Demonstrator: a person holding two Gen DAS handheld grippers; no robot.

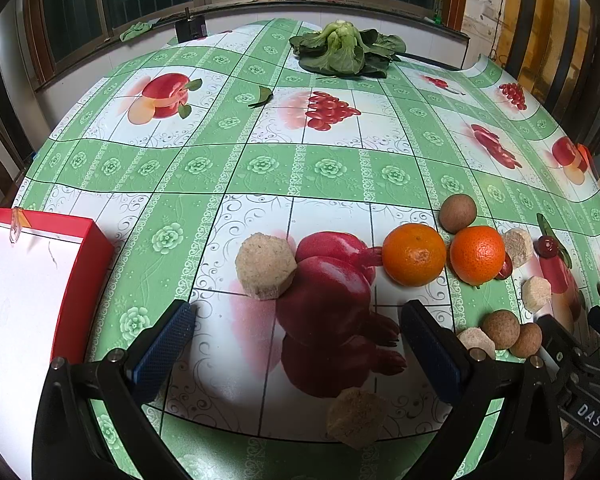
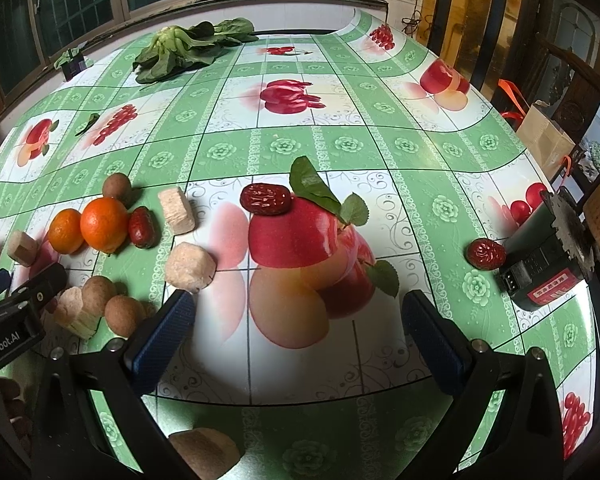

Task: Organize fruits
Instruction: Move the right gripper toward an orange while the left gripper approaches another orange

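bare tablecloth ahead, oranges crowding right, red box left

Green-and-white cloth, bright fruit

The tablecloth is green and white checks with printed red fruit; two oranges are vivid orange, dates dark red, the box at the tabletop's left edge red with white inside, gripper pads blue.

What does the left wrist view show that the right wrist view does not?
Only the left wrist view shows the red tray's white inside. Only the right wrist view shows the dark green device with the red date beside it. Both show the two oranges, the leafy greens, and open, empty left gripper and right gripper.
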